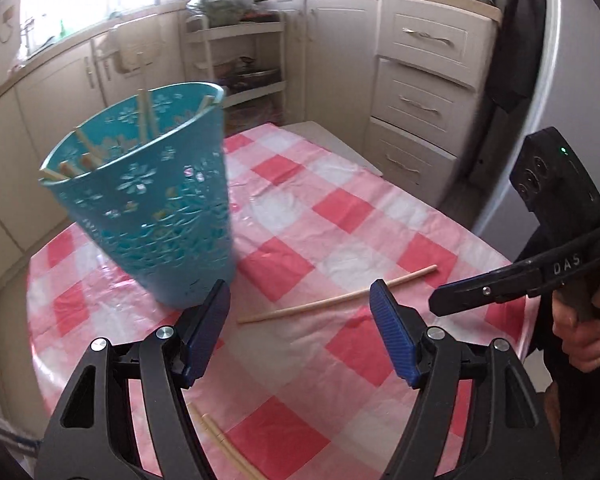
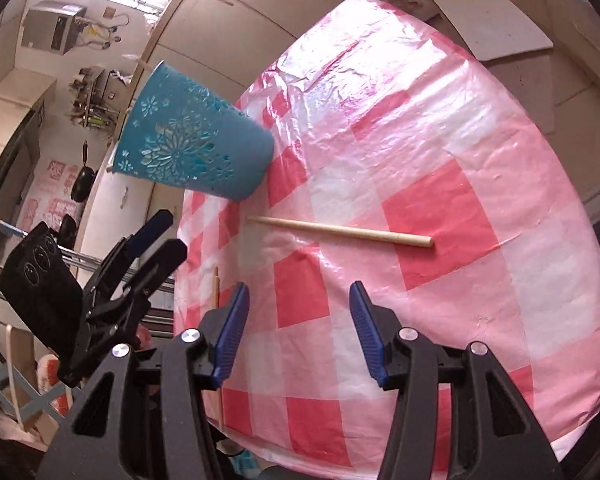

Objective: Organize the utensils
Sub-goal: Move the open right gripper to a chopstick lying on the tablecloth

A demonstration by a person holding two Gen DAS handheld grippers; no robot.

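Observation:
A teal perforated utensil holder [image 1: 152, 200] [image 2: 192, 148] stands on the table with the pink-checked cloth [image 1: 340, 368] [image 2: 440, 152], and several wooden chopsticks [image 1: 144, 116] stick out of it. One loose chopstick [image 1: 336, 300] [image 2: 340, 232] lies on the cloth just beyond both grippers. Two more chopsticks [image 1: 220, 440] [image 2: 216, 300] lie near the table edge under the left gripper. My left gripper [image 1: 299, 286] [image 2: 160, 236] is open and holds nothing. My right gripper [image 2: 299, 285] [image 1: 480, 294] is also open and empty, held by a hand at the right.
Cream cabinets and drawers [image 1: 420, 92] line the far side, with a shelf rack [image 1: 240, 64] in the corner. A pale board [image 1: 332, 140] [image 2: 488, 16] juts past the table's far edge. A grey fridge door [image 1: 556, 80] stands at the right.

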